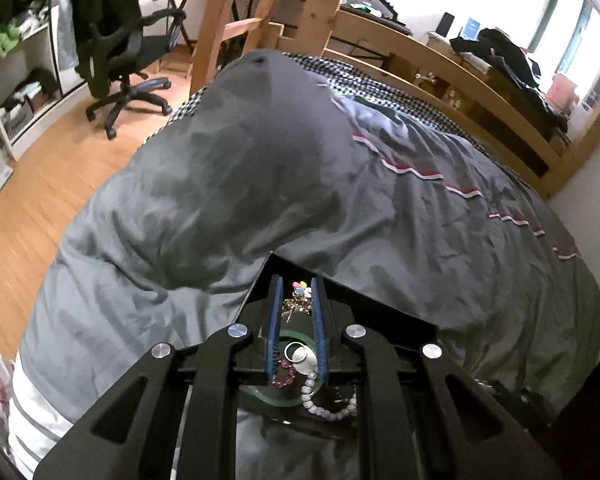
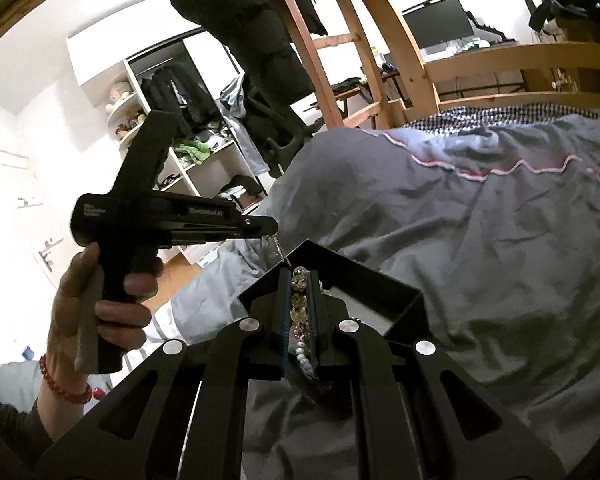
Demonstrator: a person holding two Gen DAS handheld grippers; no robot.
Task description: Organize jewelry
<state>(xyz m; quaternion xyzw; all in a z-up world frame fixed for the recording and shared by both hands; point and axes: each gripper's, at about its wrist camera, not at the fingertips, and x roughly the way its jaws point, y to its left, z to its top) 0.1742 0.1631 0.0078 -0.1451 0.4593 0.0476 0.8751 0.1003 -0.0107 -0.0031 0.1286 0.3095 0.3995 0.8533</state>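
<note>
A black jewelry box lies open on the grey bedspread; it also shows in the right wrist view. My left gripper hovers over it, nearly closed, and a thin chain necklace hangs from its tips in the right wrist view. Below the left fingers lie a silver ring, a pink gem piece, a pearl bracelet and a green dish. My right gripper is narrowed around a clear bead bracelet over the box.
A black office chair stands on the wood floor to the left. The wooden bunk frame and ladder rise behind the bed. White shelves with clothes stand at the back left.
</note>
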